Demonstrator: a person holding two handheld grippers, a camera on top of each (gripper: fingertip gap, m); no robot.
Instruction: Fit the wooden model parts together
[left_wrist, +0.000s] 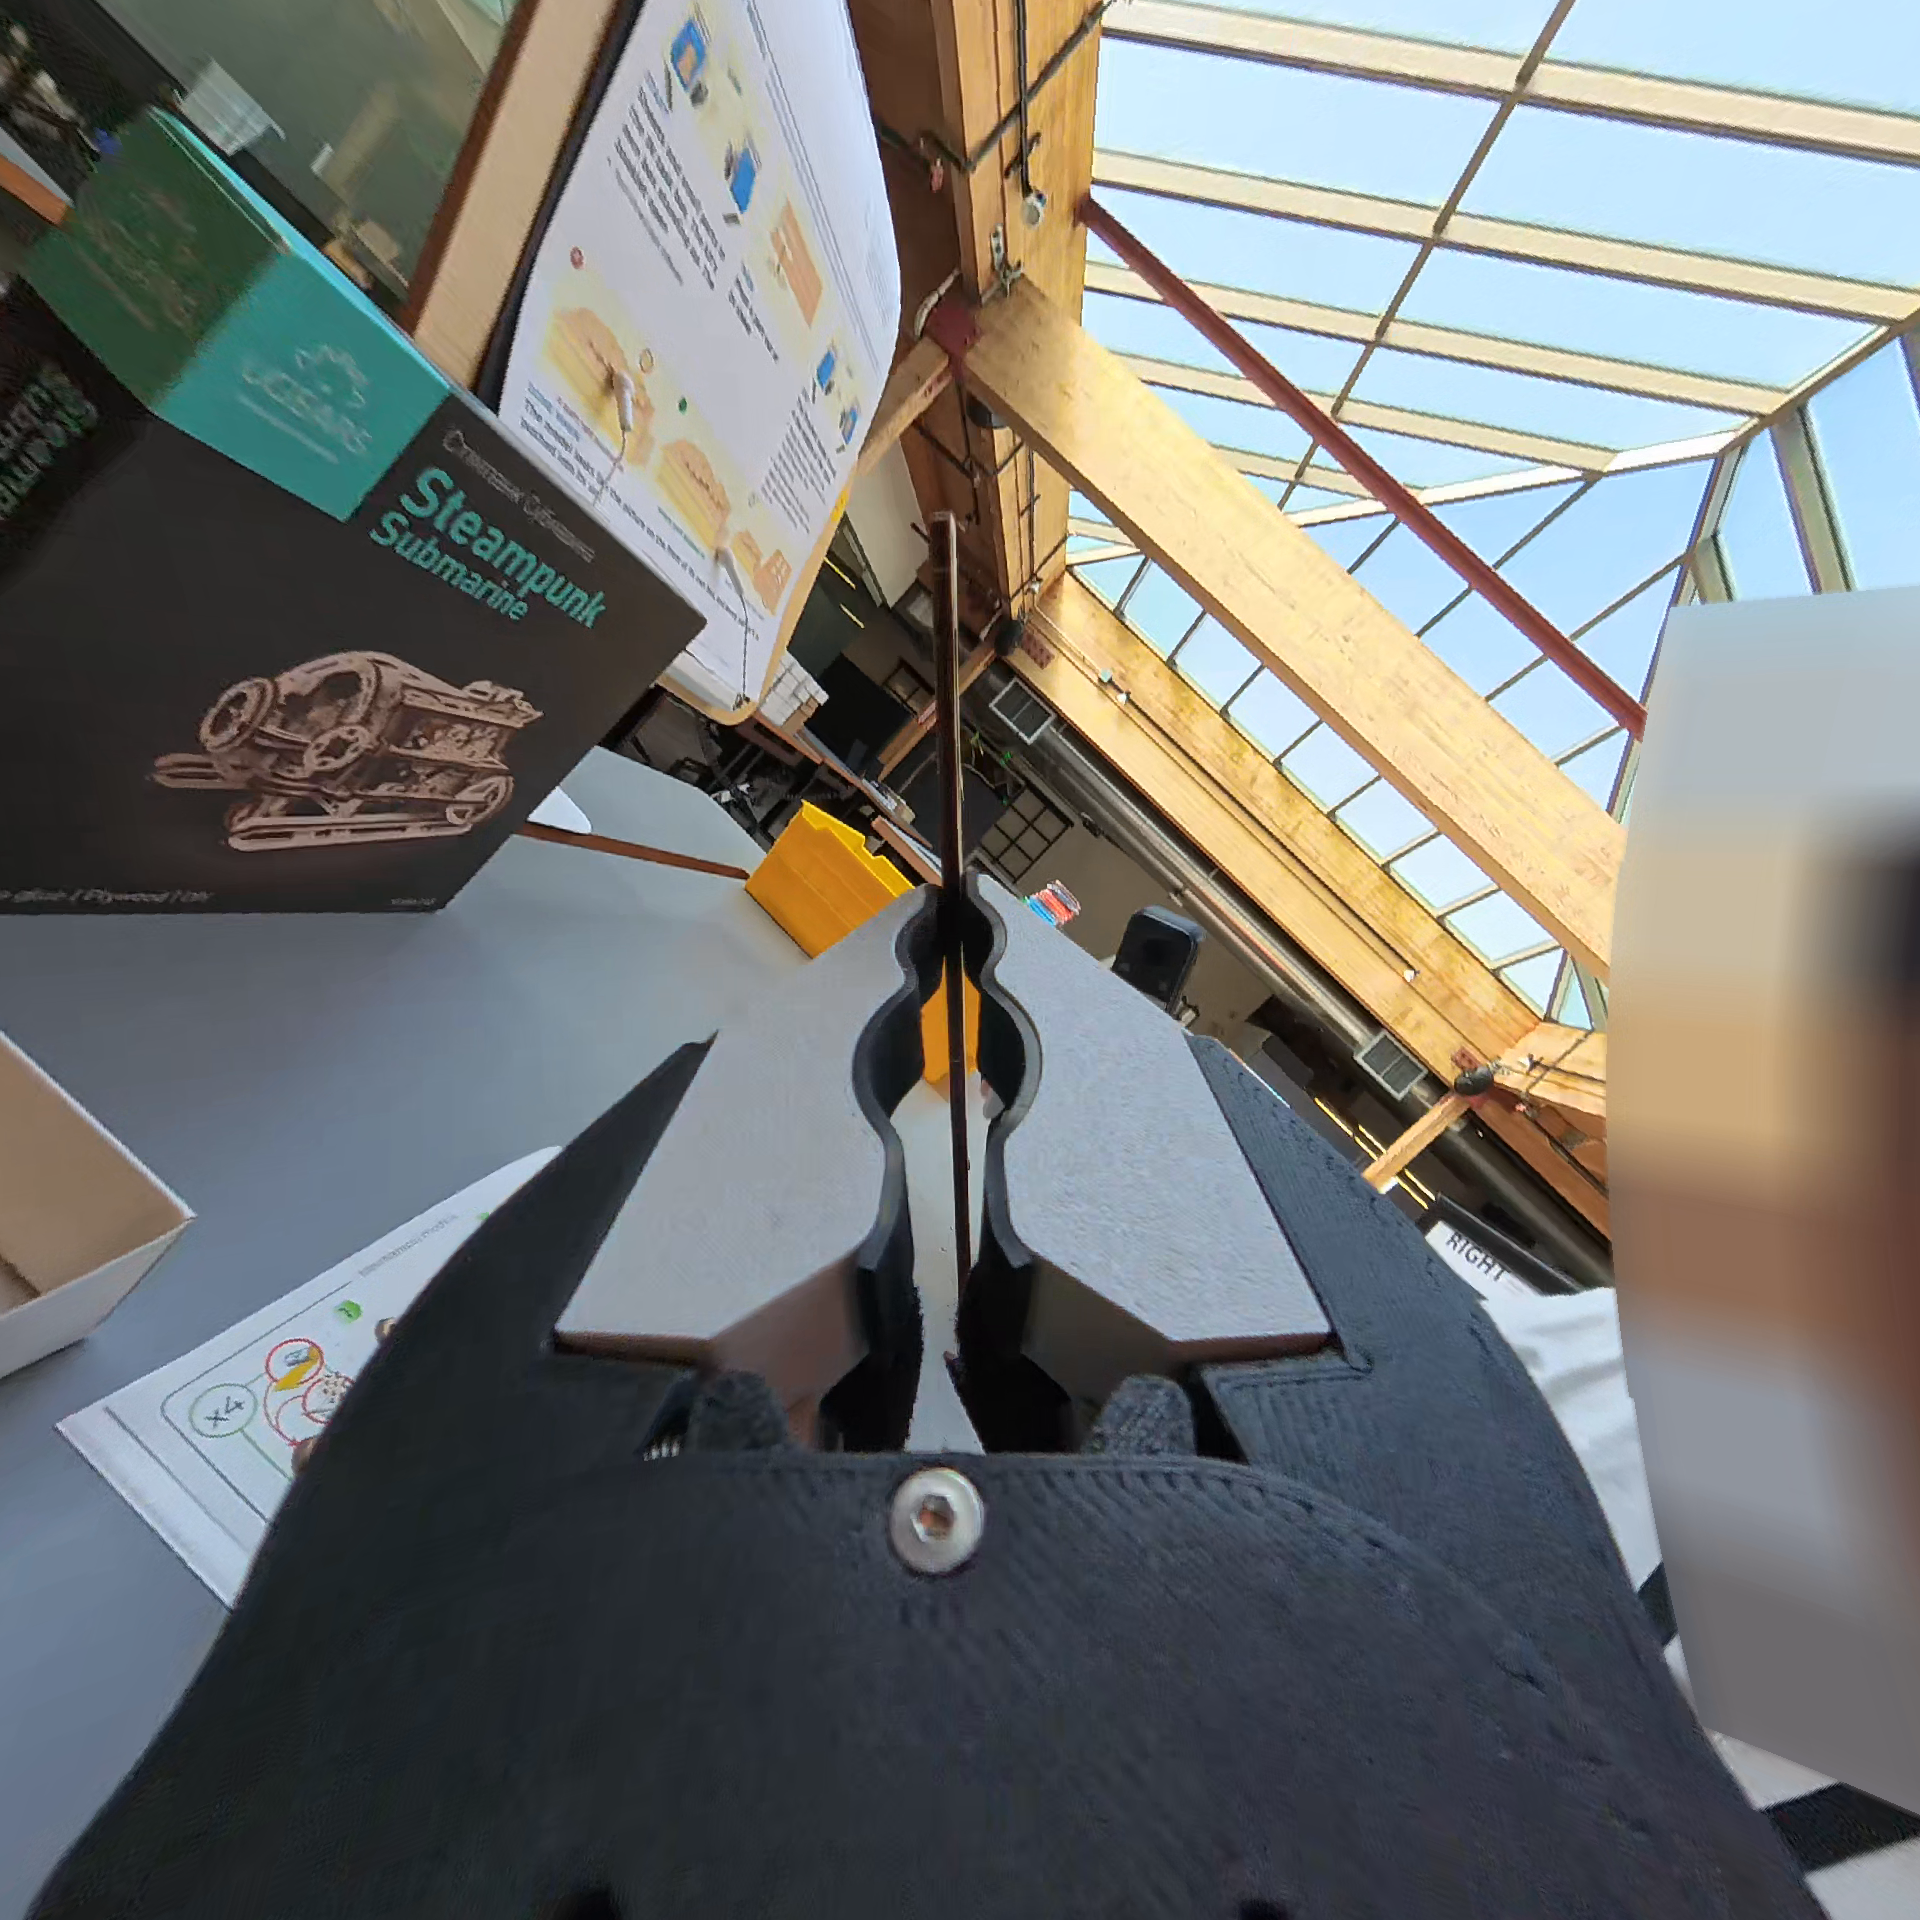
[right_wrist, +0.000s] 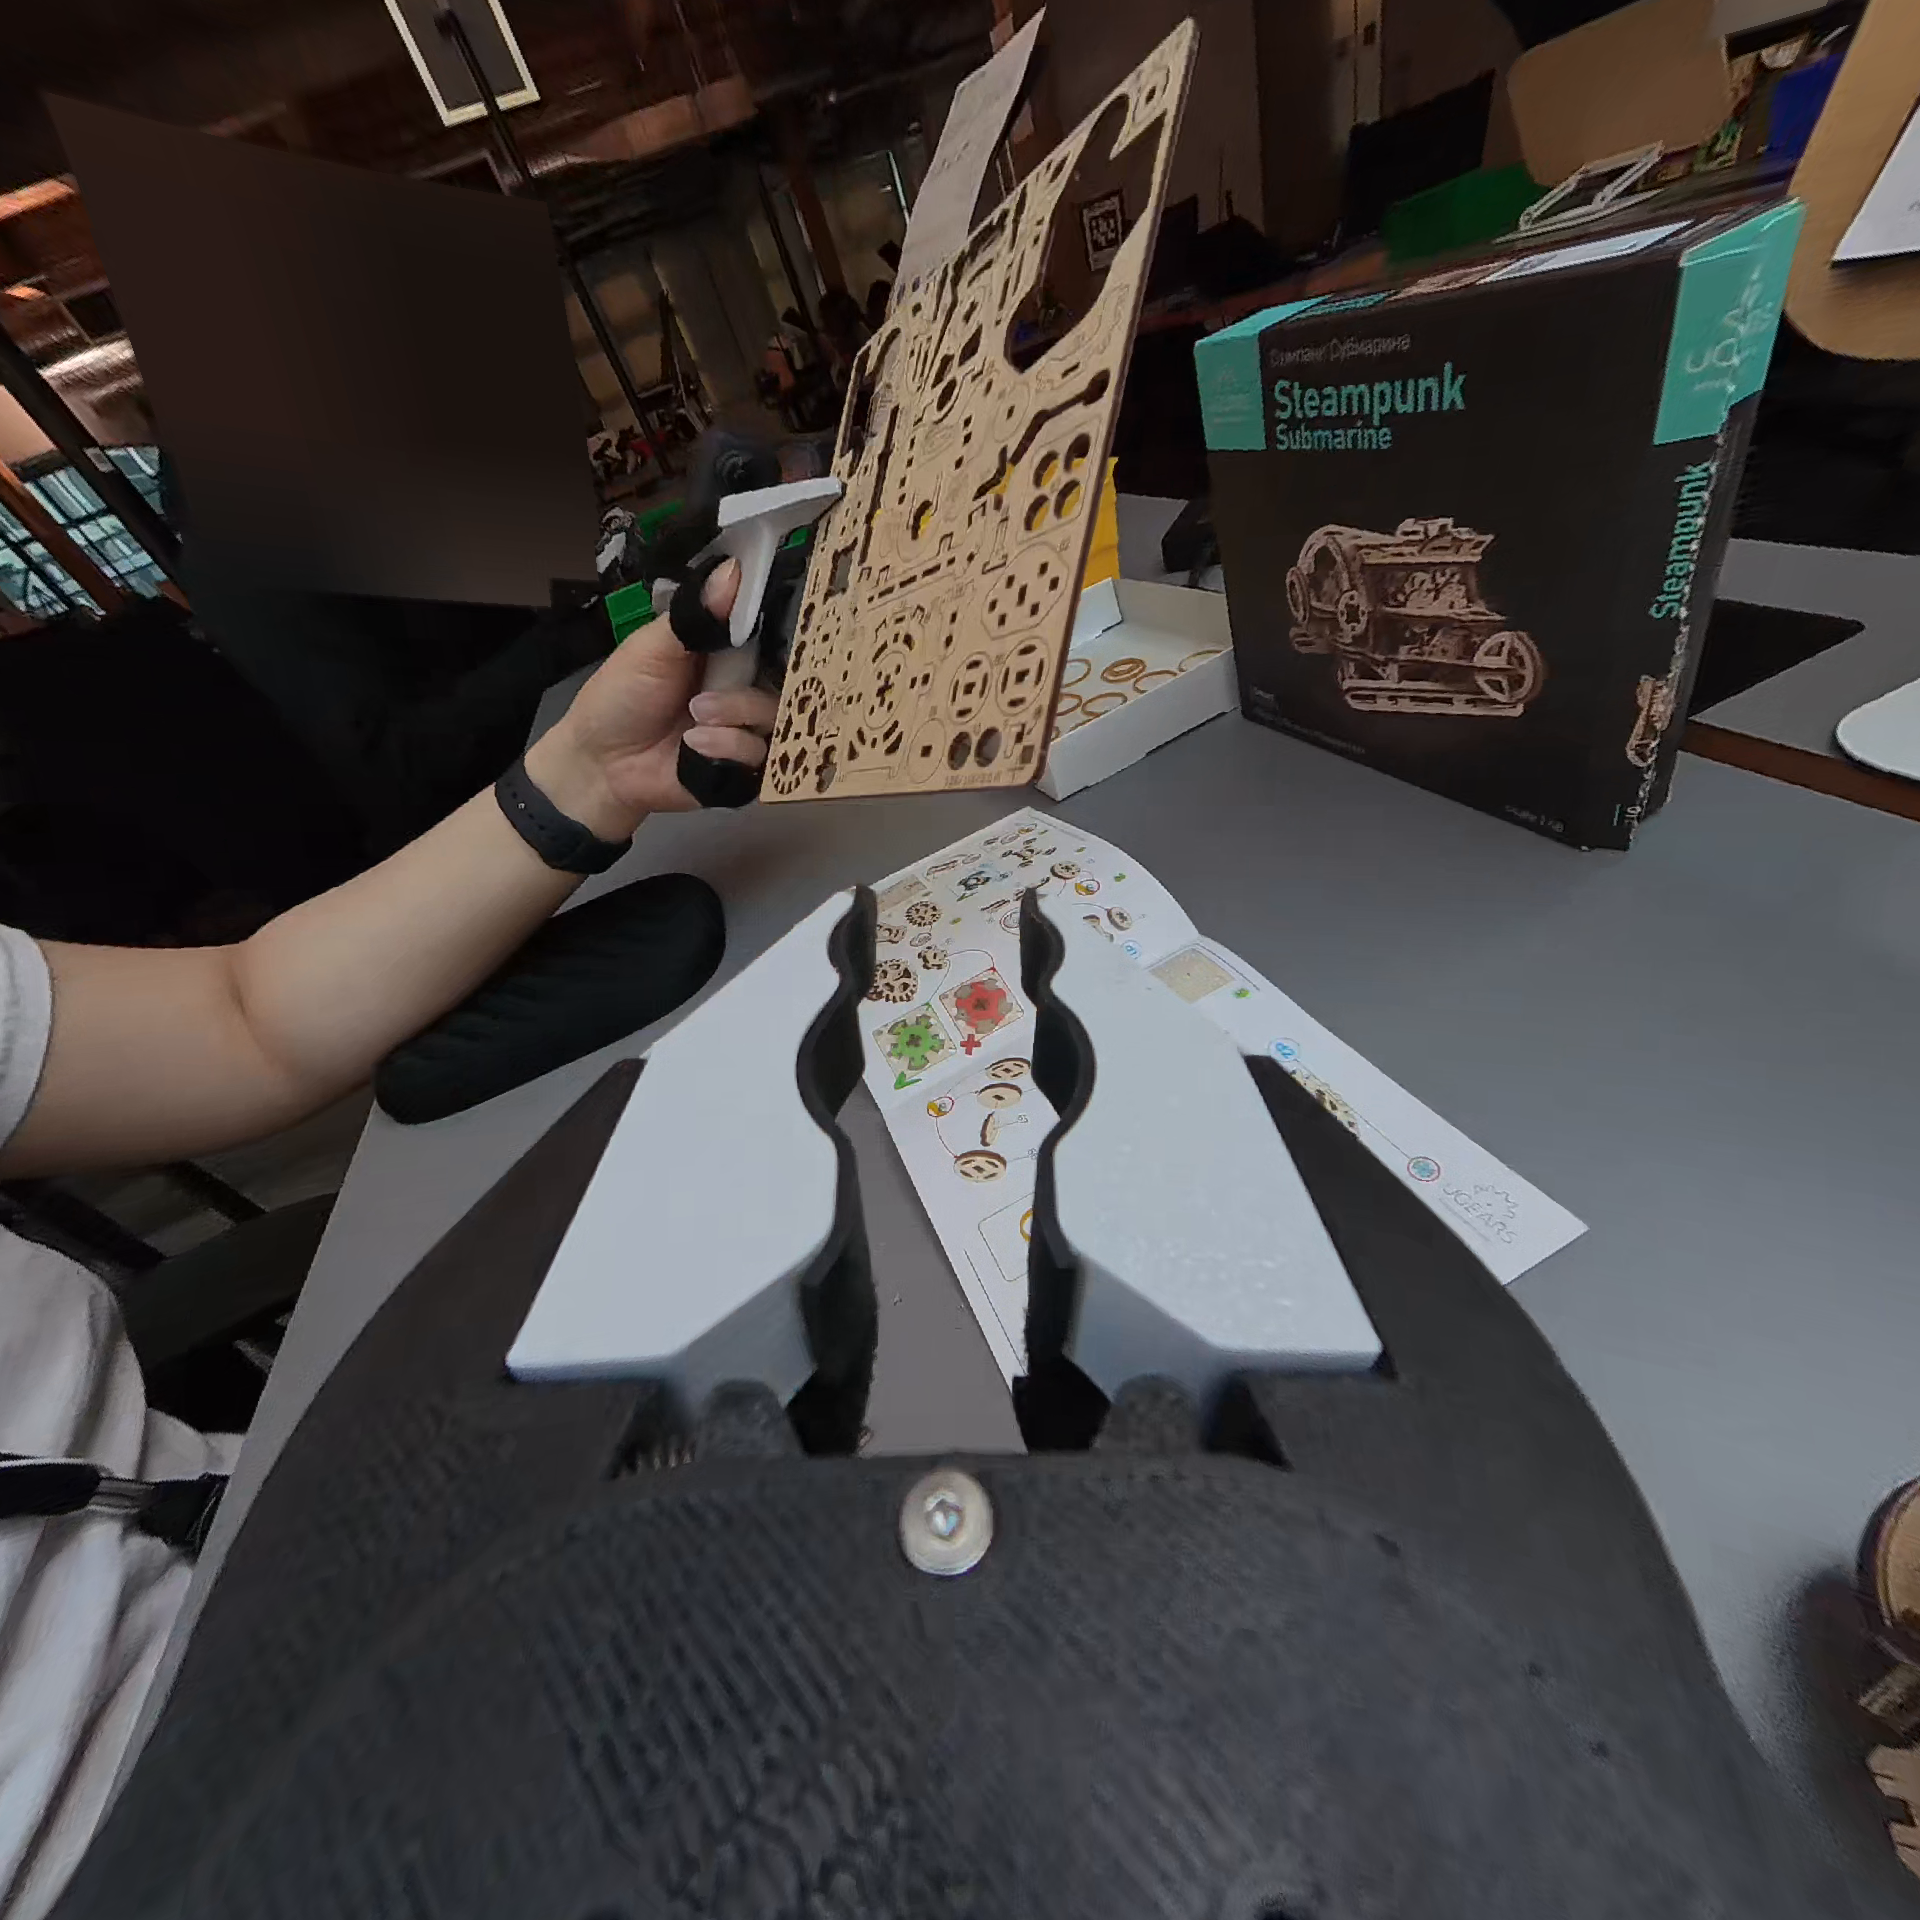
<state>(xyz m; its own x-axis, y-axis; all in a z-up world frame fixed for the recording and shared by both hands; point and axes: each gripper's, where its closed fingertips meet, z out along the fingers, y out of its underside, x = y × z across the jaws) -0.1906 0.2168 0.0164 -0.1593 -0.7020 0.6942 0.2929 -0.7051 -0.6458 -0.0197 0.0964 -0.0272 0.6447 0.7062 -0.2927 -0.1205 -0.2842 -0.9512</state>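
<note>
My left gripper (left_wrist: 953, 914) is shut on a thin laser-cut wooden parts sheet (left_wrist: 948, 748), seen edge-on between its fingers and pointing upward. In the right wrist view the same sheet (right_wrist: 977, 468) is held upright above the table, with many cut-out holes, gripped at its left edge by the left gripper (right_wrist: 821, 499) in a person's hand (right_wrist: 644, 717). My right gripper (right_wrist: 940, 914) is open and empty, low over the instruction sheet (right_wrist: 1174, 1049) on the grey table (right_wrist: 1558, 987). A part-built wooden piece (right_wrist: 1896, 1621) shows at the right edge.
The dark model kit box (right_wrist: 1455, 561) stands at the back right; it also shows in the left wrist view (left_wrist: 291, 665). A white tray of wooden rings (right_wrist: 1132, 665) lies behind the sheet. A black pad (right_wrist: 561, 997) lies left. A propped instruction page (left_wrist: 717, 312) and yellow bin (left_wrist: 831, 873) stand beyond. The grippers' ends are close to 20 cm from one another.
</note>
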